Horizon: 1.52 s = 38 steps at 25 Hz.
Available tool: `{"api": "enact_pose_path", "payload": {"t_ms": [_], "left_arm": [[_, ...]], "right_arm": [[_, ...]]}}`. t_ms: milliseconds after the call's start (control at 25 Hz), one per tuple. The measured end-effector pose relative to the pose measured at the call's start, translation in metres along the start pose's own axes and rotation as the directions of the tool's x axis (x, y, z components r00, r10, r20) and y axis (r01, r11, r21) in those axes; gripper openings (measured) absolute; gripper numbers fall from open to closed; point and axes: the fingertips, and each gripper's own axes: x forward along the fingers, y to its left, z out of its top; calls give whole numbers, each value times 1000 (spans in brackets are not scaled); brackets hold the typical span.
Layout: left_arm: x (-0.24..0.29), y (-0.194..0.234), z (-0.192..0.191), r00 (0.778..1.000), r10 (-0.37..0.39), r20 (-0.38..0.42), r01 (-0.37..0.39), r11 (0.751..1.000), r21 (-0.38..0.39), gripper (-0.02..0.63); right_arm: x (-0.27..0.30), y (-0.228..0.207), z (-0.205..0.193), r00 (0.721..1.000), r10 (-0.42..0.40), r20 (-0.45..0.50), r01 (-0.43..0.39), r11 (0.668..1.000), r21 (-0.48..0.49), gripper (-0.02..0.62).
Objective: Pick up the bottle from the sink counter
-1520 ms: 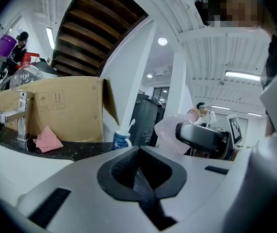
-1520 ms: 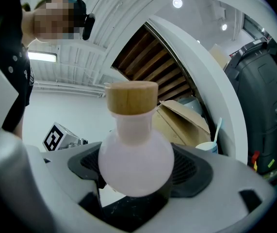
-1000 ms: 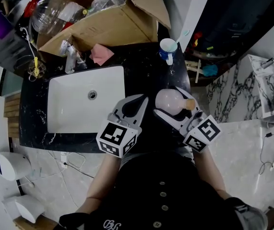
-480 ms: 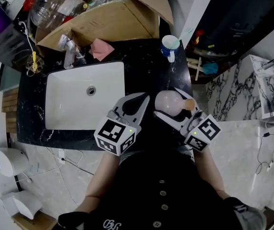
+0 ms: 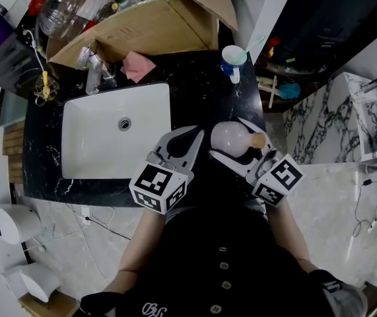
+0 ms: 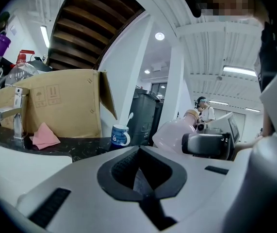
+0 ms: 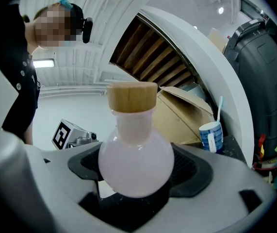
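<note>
One pink bottle (image 7: pixel 136 161) is clamped in the jaws of the right gripper (image 7: pixel 136 181). The left gripper (image 5: pixel 197 135) has its jaws pressed together, empty. Beyond them stands one mug (image 7: pixel 211 136), holding perhaps a toothbrush (image 7: pixel 219 109).

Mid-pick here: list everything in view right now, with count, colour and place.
bottle: 1, pale pink with a wooden cap, between the jaws of the right gripper
sink: 1, white, set in the counter
counter: 1, black
faucet: 1, chrome, behind the sink
cloth: 1, pink, right of the faucet
mug: 1, blue and white, far right of the counter
cardboard box: 1, brown, behind the sink
clear jug: 1, red cap, at the box's left end
left gripper: 1, white, jaws shut, empty, left of the bottle
right gripper: 1, white, shut on the bottle
</note>
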Motion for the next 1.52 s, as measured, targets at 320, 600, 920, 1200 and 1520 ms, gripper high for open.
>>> {"api": "enact_pose_path", "payload": {"t_ms": [320,600,920,1200,1520], "left_arm": [[0,-1,-7,1000,-3,-29,3,1000,-2,17],[-2,-2,-9,999,-3,-35,2,1000,-12,17],[-2,-3,-11,999,-12,-39,11,999,-38,17],[-2,-2,-11,999,-10,-41,8,999,-35,17],[-2,-4,-12,999,-11,-45,10,999,-35,17]], "right_arm": [[0,-1,1,1000,1,-4,-1,1000,10,403],[0,-1,-3,1000,3,-15,-3,1000,22,403],[2,0,-4,1000,5,-23,-4,1000,20,403],[3,1,-2,1000,15,-21,-15,1000,27,403],[3,1,-4,999,19,-27,-18,999,32,402]]}}
